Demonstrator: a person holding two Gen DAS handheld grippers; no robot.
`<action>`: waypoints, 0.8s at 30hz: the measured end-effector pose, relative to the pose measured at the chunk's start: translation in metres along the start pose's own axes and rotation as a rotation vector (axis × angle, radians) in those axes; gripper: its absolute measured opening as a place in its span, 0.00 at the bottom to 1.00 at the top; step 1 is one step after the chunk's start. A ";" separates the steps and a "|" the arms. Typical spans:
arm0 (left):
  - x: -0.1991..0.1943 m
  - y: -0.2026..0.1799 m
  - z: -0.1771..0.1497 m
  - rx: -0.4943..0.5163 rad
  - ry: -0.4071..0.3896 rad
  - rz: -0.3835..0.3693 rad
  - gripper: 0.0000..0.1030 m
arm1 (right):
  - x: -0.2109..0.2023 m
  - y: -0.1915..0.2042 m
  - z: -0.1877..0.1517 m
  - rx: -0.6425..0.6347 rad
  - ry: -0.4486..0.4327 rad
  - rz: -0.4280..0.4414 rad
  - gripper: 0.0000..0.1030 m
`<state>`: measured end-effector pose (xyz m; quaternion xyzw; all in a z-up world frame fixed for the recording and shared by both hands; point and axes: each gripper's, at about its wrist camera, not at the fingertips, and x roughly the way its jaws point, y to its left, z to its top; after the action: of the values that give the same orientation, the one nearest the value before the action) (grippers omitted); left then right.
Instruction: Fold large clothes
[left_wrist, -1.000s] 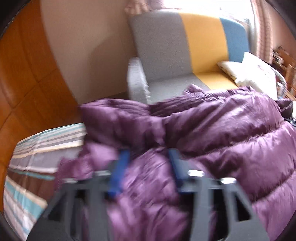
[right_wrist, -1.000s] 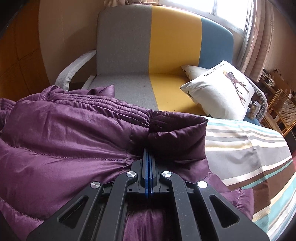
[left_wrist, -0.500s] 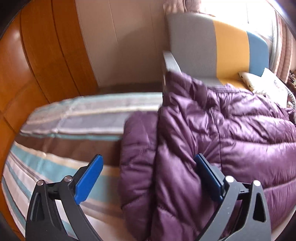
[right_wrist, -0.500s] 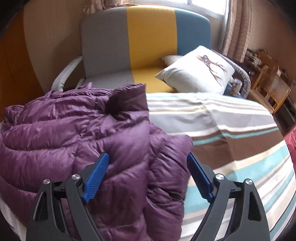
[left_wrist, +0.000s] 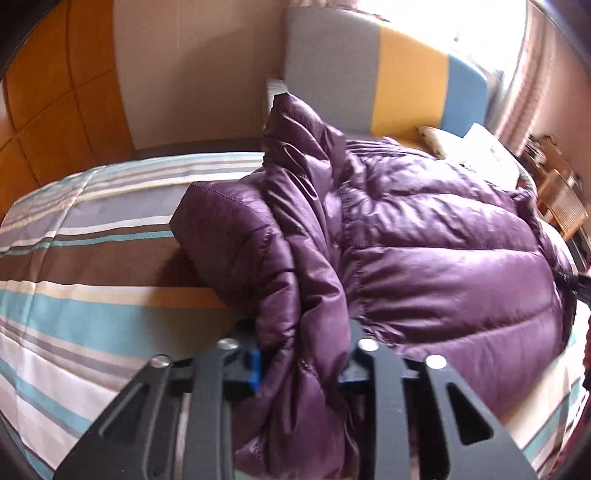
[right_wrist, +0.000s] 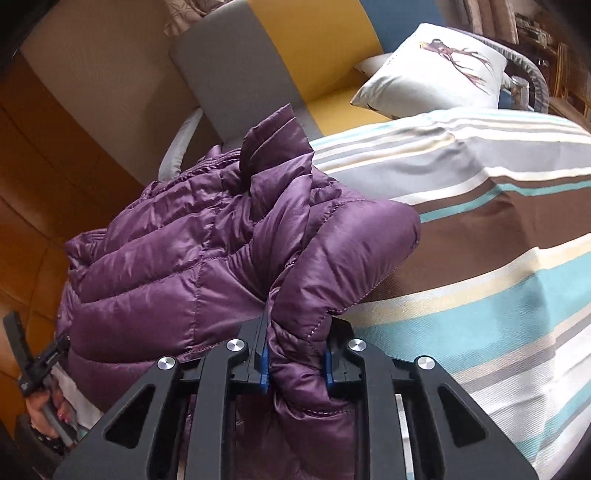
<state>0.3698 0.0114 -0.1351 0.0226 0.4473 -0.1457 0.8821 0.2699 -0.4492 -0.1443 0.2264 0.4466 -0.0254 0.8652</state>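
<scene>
A purple quilted down jacket (left_wrist: 436, 258) lies in a heap on the striped bed (left_wrist: 85, 258). In the left wrist view its left side hangs toward me, and my left gripper (left_wrist: 301, 363) is closing with a thick fold of that side squeezed between the blue pads. The right wrist view shows the same jacket (right_wrist: 177, 269) from the other side. There my right gripper (right_wrist: 297, 363) is closing too, its pads pressing on a bunched fold at the jacket's right edge. The other hand with its gripper handle (right_wrist: 33, 369) shows at the lower left.
The striped bedcover (right_wrist: 498, 229) spreads to the right of the jacket. Behind the bed stands a grey, yellow and blue sofa (left_wrist: 399, 77) with a white printed pillow (right_wrist: 436, 66). An orange wooden panel wall (left_wrist: 48, 99) rises at the left. Wicker furniture (left_wrist: 561, 195) sits far right.
Both grippers opened wide, shifted outward to the jacket's two side edges, then closed on thick folds there. The views rolled as the hands turned.
</scene>
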 end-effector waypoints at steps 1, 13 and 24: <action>-0.005 -0.002 -0.002 0.000 0.002 -0.008 0.20 | -0.003 -0.001 0.002 -0.001 0.000 0.003 0.18; -0.098 -0.026 -0.111 -0.050 0.008 -0.134 0.20 | -0.090 -0.034 -0.104 -0.036 0.055 0.004 0.24; -0.106 -0.006 -0.154 -0.230 -0.069 -0.169 0.46 | -0.157 -0.029 -0.135 -0.033 -0.195 -0.115 0.42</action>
<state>0.1884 0.0566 -0.1425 -0.1216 0.4310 -0.1678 0.8782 0.0652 -0.4441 -0.0992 0.1827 0.3729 -0.0897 0.9053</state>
